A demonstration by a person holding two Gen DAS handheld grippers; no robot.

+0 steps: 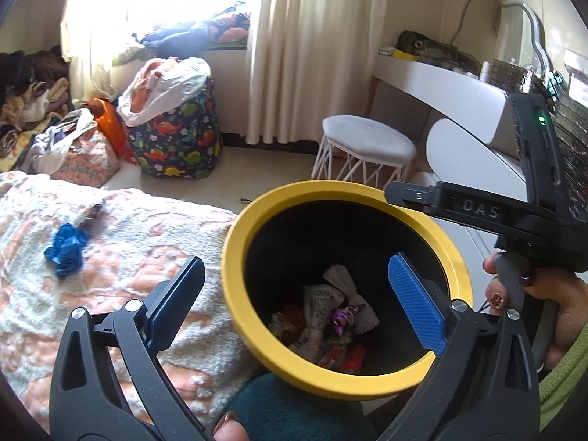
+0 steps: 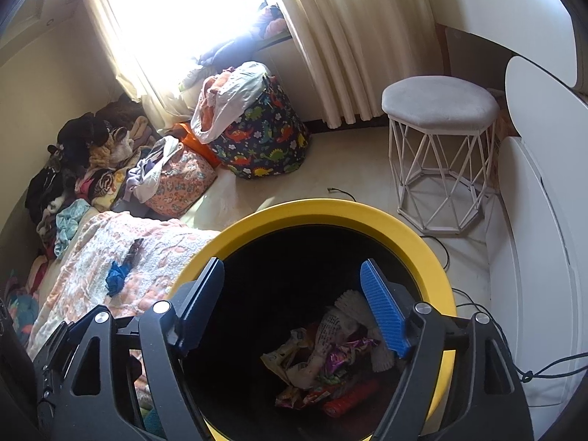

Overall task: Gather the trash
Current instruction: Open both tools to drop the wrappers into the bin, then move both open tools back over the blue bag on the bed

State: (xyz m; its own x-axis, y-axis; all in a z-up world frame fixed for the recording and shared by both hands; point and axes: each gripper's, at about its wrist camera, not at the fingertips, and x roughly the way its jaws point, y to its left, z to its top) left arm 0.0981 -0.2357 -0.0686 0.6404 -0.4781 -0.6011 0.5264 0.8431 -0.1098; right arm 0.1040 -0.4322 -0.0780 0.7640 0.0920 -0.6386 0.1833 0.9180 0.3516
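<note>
My left fingers stand wide apart with nothing between them, one black pad over the blanket and the ribbed blue pad over the mouth of the bin. My right fingers are also spread, nothing gripped, both hanging over the bin's dark opening; their blue pad has the same fine ridges.

The bin is round, with a smooth matte yellow rim and a black inside wall. At its bottom lies the trash: crumpled printed paper, a pleated white paper cup, a shiny purple wrapper, and orange-red foil packets. From the right wrist the same heap shows a ribbed red tube-like piece at the front.

Beside the bin is the bed, covered by the nubby, fleecy blanket in white and peach patches. On it, well apart from the bin, lies a crumpled blue wad, glossy like thin plastic; just beyond it is a small dark flat thing I cannot make out.

In the left view my right hand holds the black gripper handle by the rim's far side, a green sleeve at the wrist.

Farther off on the pale floor stand a soft round dinosaur-print hamper stuffed with cloth, a stool with a padded grey top and white wire legs, and a white curved table by the cream pleated curtains.
</note>
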